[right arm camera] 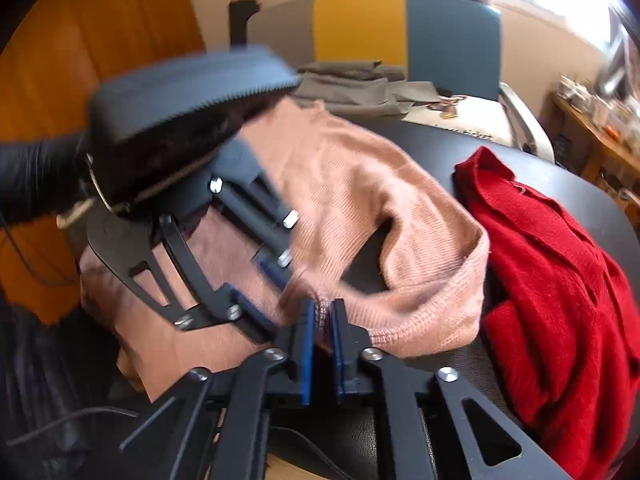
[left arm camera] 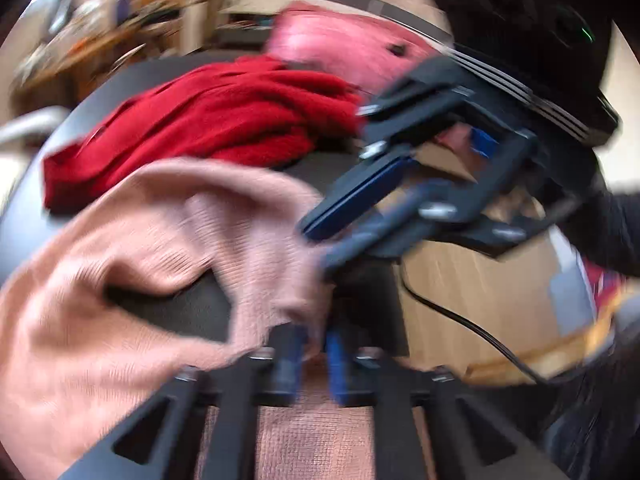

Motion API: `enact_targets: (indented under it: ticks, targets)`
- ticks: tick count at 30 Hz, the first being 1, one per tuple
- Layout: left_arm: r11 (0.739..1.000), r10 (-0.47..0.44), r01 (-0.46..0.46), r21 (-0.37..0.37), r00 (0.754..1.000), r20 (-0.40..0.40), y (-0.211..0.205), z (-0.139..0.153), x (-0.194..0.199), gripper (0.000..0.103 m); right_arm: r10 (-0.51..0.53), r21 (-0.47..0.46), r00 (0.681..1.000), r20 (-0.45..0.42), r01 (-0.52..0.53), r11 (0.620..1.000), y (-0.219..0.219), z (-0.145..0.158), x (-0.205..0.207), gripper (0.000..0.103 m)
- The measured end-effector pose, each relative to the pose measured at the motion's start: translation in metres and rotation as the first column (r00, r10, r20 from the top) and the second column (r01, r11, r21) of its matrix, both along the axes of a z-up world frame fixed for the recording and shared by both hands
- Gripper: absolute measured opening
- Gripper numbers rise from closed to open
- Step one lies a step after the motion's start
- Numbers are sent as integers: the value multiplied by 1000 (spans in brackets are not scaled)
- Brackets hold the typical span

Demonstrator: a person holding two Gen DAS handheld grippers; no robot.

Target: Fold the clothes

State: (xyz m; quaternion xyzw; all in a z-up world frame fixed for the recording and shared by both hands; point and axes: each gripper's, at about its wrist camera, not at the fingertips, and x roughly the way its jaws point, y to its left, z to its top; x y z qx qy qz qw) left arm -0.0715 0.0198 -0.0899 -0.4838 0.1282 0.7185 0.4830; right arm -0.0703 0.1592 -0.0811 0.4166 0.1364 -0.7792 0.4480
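Your left claw (left arm camera: 312, 354) is pinched shut on the pink top (left arm camera: 140, 264), near its hem, so you can lift it. Your right claw (right arm camera: 325, 322) stands narrow around the ribbed hem beside it. The top lies on the black table (right arm camera: 540, 168), red sweater (right arm camera: 560, 280) to its right. Only the right view shows the grey clothes (right arm camera: 360, 88) behind.

I read a lived-in home room: colour-block chair (right arm camera: 404, 36), cluttered wooden shelf (right arm camera: 596, 120) far right, orange door (right arm camera: 80, 80) left.
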Motion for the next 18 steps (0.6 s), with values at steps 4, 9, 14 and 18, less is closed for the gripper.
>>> enact_targets:
  ticks: [4,9,14,18]
  targets:
    - [976,195,-195,96,981,6,-43,20,-22,4,-113,-94,994,-6,112,989,16,8,-10,54]
    - [876,446,-419,237,892,-72,-117,88,-35,4,-223,-162,974,46,228,960,25,3,-14,63]
    - [806,574,-550,218,817,-63,-175,140,-46,4,-234,-152,965,121,251,956,-6,-20,-15,63]
    - [742,644,-623,248,765,-5,-216,168,-40,4,-216,-191,961,174,249,950,-37,-31,-20,63]
